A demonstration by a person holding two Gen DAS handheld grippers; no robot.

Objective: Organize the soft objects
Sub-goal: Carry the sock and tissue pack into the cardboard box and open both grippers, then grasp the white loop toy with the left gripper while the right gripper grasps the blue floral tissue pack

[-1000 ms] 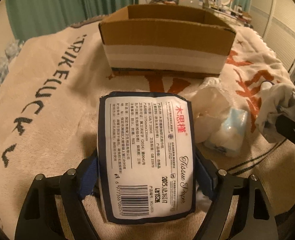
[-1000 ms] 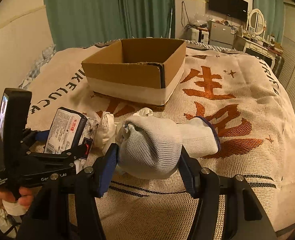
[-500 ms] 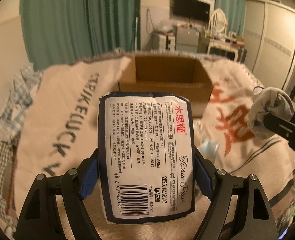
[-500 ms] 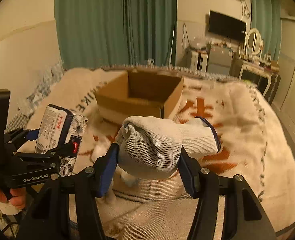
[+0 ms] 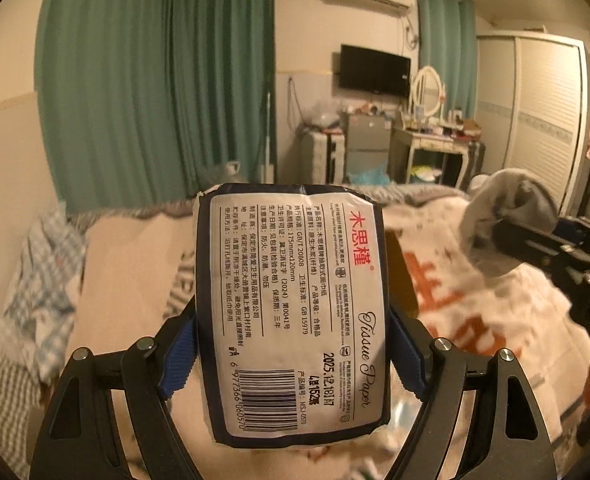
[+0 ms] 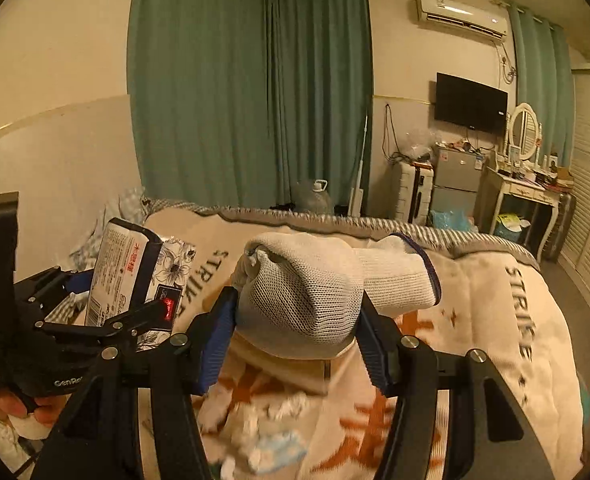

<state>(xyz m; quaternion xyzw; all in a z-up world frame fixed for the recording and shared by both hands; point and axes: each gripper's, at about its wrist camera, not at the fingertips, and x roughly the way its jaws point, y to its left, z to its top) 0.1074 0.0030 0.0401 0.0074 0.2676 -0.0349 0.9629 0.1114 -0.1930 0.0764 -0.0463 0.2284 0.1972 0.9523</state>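
The bed (image 6: pixel 495 320) under a printed blanket (image 5: pixel 475 320) fills the lower frames; open air is seen above it toward the curtains (image 6: pixel 235 100) at 12 o'clock. The box (image 5: pixel 405 276) is almost wholly hidden behind the tissue pack (image 5: pixel 295 312), which is clamped in the left gripper (image 5: pixel 291 352) at 6 o'clock. The glove (image 6: pixel 307 292) is clenched in the right gripper (image 6: pixel 295 340). Loose soft items (image 6: pixel 263 432) on the blanket at 6 o'clock are blurred.
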